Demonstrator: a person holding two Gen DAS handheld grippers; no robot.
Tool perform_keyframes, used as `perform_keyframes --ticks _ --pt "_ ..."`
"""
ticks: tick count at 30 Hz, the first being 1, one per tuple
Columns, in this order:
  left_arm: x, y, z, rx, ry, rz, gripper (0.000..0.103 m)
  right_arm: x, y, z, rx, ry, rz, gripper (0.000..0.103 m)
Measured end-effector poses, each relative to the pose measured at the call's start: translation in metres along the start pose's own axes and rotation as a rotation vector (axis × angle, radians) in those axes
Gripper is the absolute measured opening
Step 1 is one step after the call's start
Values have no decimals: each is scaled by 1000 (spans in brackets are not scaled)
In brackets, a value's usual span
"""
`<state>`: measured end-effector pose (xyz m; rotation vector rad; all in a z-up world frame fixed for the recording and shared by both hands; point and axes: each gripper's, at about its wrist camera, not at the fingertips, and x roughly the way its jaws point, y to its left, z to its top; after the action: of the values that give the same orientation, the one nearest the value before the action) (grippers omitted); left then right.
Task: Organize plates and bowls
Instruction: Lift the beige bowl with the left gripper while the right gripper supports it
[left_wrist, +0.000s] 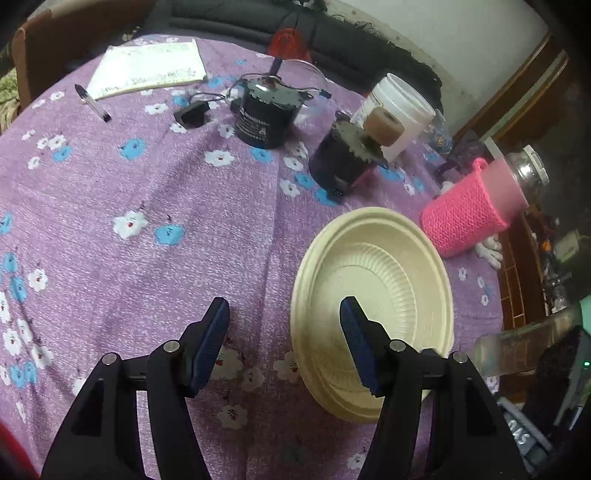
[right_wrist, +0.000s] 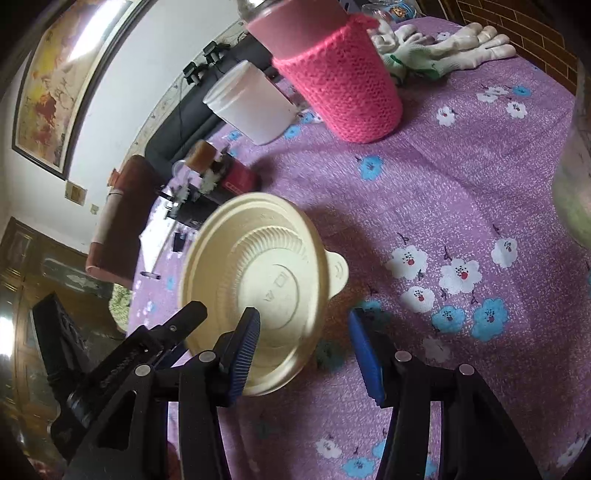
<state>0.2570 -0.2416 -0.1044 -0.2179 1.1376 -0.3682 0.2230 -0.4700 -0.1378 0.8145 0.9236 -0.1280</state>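
Note:
A cream ribbed disposable plate-and-bowl stack (left_wrist: 373, 306) rests on the purple flowered tablecloth (left_wrist: 147, 206) at the right. My left gripper (left_wrist: 286, 314) is open, its right finger over the dish's inside, its left finger over the cloth. In the right wrist view the same cream dish (right_wrist: 258, 284) shows a small tab on its right rim. My right gripper (right_wrist: 303, 325) is open and straddles the dish's near right edge: its left finger over the dish, its right finger over the cloth. The left gripper's black body (right_wrist: 110, 369) shows at lower left.
A pink knitted-sleeve bottle (left_wrist: 476, 206) stands just behind the dish. Two black motors (left_wrist: 266, 114) (left_wrist: 343, 158), a white jar (left_wrist: 399, 110), a notebook (left_wrist: 147, 68), a pen (left_wrist: 92, 102) lie farther back. White gloves (right_wrist: 443, 48) lie at the table's far edge.

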Motion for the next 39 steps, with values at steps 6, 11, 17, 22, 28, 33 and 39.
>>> perform_keyframes --ticks 6,11,17,22,28,33,39 --pt "-10 3 4 -19 -12 -38 61 -8 3 -1 -1 -21 39 53" --pt "-4 0 3 -11 13 -44 61 -12 5 0 -10 -39 43 53" --pt "-1 -1 1 -16 17 -43 61 -9 0 2 17 -13 62 53" --pt "7 0 0 -19 37 -42 60 -7 0 1 13 -14 58 53" --pt "14 -3 -2 -17 48 -50 60 -8 0 2 14 -18 59 53" --pt "18 1 -2 -38 64 -70 60 -2 -7 3 36 -9 56 50" --pt "17 1 -2 -38 64 -74 60 -1 -6 3 36 -22 59 48"
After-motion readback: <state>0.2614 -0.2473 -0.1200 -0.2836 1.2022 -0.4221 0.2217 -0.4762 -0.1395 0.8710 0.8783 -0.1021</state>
